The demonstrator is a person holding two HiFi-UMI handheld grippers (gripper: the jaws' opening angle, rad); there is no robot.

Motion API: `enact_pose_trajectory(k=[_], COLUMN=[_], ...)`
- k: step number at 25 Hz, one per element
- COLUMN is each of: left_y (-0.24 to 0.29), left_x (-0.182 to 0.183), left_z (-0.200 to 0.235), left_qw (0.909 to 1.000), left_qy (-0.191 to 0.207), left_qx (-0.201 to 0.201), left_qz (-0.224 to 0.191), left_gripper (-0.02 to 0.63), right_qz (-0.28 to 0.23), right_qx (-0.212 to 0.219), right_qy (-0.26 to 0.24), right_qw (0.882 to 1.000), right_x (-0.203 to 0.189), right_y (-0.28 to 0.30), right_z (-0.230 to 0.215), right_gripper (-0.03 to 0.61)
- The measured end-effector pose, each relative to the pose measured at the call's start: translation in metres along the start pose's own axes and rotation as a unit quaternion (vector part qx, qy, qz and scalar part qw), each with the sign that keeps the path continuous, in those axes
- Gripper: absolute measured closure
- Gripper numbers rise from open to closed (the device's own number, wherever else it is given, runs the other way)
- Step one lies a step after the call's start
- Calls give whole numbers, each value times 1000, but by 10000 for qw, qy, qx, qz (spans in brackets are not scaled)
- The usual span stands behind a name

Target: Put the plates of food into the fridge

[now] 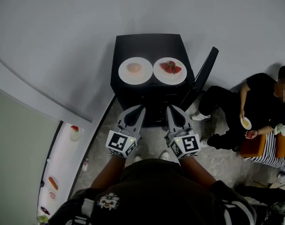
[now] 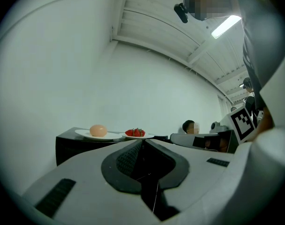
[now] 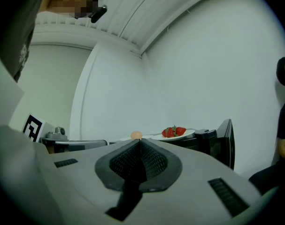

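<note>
Both closed and empty: my left gripper [image 1: 136, 114] lies straight below the pale-food plate [image 1: 135, 71], my right gripper [image 1: 173, 113] below the strawberry plate [image 1: 170, 71].

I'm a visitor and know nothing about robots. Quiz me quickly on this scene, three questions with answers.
1. What lies on the right plate atop the black fridge? A) strawberries B) bread C) grapes
2. True or false: the left gripper holds a plate.
3. Fill in: the fridge door stands ____.
Key: 1 A. 2 false; it is shut and empty. 3 open.
</note>
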State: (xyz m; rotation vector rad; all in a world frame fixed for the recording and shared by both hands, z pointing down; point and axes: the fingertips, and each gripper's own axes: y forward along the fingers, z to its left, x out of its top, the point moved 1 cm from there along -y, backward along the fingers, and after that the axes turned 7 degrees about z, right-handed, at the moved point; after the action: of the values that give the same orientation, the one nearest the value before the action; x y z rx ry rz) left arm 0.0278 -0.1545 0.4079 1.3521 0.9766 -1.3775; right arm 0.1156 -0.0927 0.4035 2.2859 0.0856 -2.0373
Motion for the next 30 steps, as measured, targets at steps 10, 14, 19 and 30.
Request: enact_pose_trajectory(k=[10, 14, 19, 30], left_y=[8, 10, 12, 6], left_x=[-2, 0, -1, -4], left_z=[3, 1, 0, 3], left_qw=[9999, 9999, 9999, 9996], left_qy=[65, 57, 57, 13], left_qx=[77, 97, 139, 280], left_qz=[54, 30, 17, 36], left_gripper=[581, 581, 581, 581], right_qz=[343, 353, 117, -86], right_qx=[464, 551, 654, 713], right_qy=[1394, 2618, 4097, 5838], right_qw=[9886, 9629, 9098, 8087], right_x=[-2, -6, 0, -6], right_y=[28, 35, 48, 71], right_z=[-27, -43, -67, -88], right_gripper=[446, 429, 425, 420])
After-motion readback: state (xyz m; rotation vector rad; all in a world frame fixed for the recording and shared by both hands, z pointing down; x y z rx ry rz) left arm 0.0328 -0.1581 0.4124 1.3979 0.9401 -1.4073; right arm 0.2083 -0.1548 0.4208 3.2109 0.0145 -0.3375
